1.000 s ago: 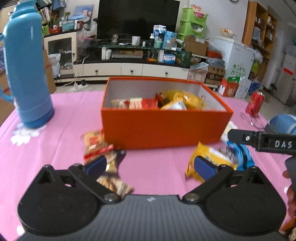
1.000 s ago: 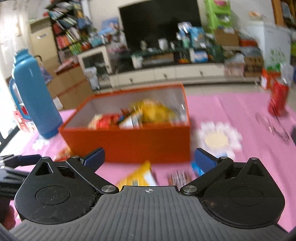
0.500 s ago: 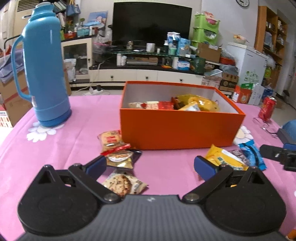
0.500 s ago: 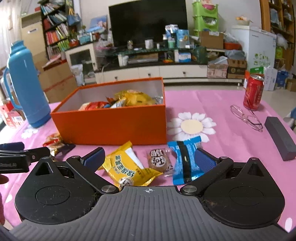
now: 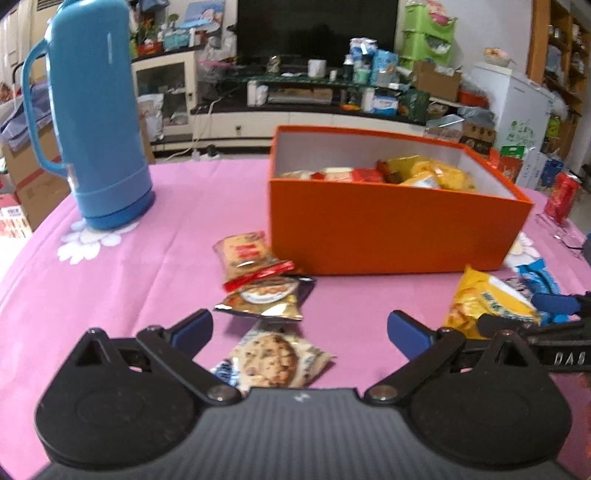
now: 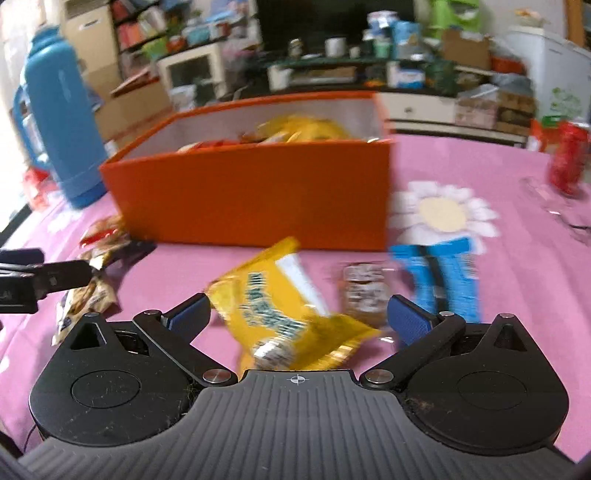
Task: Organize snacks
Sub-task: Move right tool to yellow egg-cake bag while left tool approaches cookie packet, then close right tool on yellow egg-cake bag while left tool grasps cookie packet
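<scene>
A dark television [image 5: 317, 27] stands against the far wall above a long, low white cabinet [image 5: 295, 123] crowded with clutter; green stacked bins [image 5: 428, 35] sit to its right; a bookshelf [image 6: 147, 33] fills the left side. A white chest freezer [image 5: 513, 99] stands to the right; cardboard boxes [image 5: 35, 177] sit on the floor at left.

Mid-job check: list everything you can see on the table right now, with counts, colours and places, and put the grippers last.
Orange box: 1, orange outside, white inside, mid-table, holding several yellow and red packs.
Thermos: 1, blue, far left of the table, upright.
Red-and-yellow packs: 2, overlapping, by the box's front left corner.
Dark gold pack: 1, just in front of those.
Cookie pack: 1, pale, between the left gripper's fingers.
Yellow pack: 1, between the right gripper's fingers.
Brown round snack: 1, right of the yellow pack.
Blue pack: 1, further right.
Red can: 1, far right.
Glasses: 1, clear, by the can.
Tablecloth: pink with daisies.
Left gripper: open.
Right gripper: open.
</scene>
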A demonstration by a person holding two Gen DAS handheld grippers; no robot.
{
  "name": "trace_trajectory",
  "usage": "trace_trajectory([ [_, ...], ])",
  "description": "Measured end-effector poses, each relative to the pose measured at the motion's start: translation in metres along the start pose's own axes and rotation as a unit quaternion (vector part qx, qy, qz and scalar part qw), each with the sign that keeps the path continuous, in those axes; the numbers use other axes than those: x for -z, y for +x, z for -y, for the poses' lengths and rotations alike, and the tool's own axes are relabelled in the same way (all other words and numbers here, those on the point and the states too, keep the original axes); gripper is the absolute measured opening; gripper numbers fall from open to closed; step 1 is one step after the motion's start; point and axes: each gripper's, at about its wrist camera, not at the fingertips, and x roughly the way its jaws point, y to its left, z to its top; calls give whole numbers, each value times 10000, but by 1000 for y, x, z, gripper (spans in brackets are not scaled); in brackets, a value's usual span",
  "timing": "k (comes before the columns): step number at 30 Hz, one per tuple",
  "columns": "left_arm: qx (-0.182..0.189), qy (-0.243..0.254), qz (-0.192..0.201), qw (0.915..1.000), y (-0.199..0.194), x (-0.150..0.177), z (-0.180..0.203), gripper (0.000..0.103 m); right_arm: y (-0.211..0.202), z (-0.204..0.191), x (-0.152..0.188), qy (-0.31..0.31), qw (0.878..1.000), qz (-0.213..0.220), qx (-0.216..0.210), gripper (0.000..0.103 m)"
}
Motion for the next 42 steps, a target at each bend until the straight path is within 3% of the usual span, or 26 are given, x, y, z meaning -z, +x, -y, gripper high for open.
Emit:
trace_trajectory([
  [4,-100,-317,-42,9994,5,-3,-21,100,17,-18,0,-407,9990,-25,-175,93],
  [8,54,-663,-218,9975,10,-3,-39,100,25,-30,3,-612,9969,-210,-451,94],
  [11,163,-748,-373,9964,15,-1,-42,100,22,-38,7,-587,9932,-395,-930,91],
  [14,58,-703,-357,9969,15,-1,-43,100,14,-43,11,-721,9925,-344,-928,92],
  [18,299,-233,-439,9983,23,-4,-38,100,12,-37,4,-558,9956,-210,-719,93],
  [24,519,551,-611,9953,40,7,-21,100,28,-45,6,-612,9948,-480,-652,93],
  [26,541,560,-645,9949,48,12,-20,94,32,-43,8,-555,9946,-565,-671,92],
  [30,516,608,-655,9947,48,14,-13,73,34,-44,9,-572,9948,-569,-622,92],
  [32,491,569,-689,9948,45,15,-9,72,36,-46,9,-602,9952,-546,-539,88],
  [37,422,735,-729,9937,34,22,0,68,38,-52,7,-873,9946,-531,-183,61],
  [42,502,790,-824,9922,23,31,0,69,26,-48,11,-909,9930,-672,-339,56],
])
